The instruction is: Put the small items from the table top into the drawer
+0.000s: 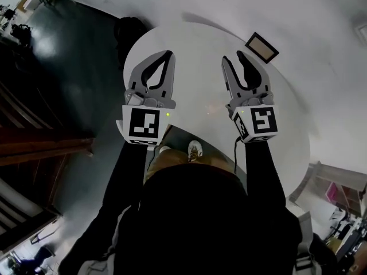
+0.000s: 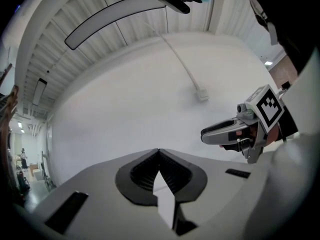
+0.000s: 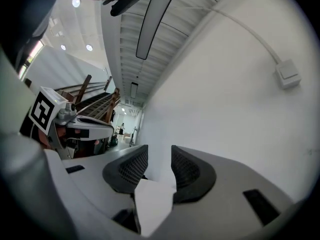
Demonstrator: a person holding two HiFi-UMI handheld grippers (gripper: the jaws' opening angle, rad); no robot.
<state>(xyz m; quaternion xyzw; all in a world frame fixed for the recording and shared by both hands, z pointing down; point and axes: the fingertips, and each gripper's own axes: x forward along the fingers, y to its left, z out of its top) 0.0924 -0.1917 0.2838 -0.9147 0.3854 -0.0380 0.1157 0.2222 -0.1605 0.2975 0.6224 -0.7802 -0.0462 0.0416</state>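
Both grippers are held level, side by side, over a round white table top [image 1: 189,44]. My left gripper [image 1: 169,53] has its jaw tips touching and nothing between them; in its own view the tips [image 2: 159,151] meet against a blank white wall. My right gripper [image 1: 232,56] stands open with a narrow empty gap [image 3: 160,156]. Each gripper shows in the other's view: the right gripper [image 2: 235,131] and the left gripper [image 3: 85,129]. No small item and no drawer appears in any view.
A small dark-framed rectangle [image 1: 262,47] lies by the table's far right edge. A white wall box with a cable [image 2: 201,95] sits on the wall ahead. Dark floor and wooden stair rails [image 1: 40,142] are at the left, shelving [image 1: 338,193] at the lower right.
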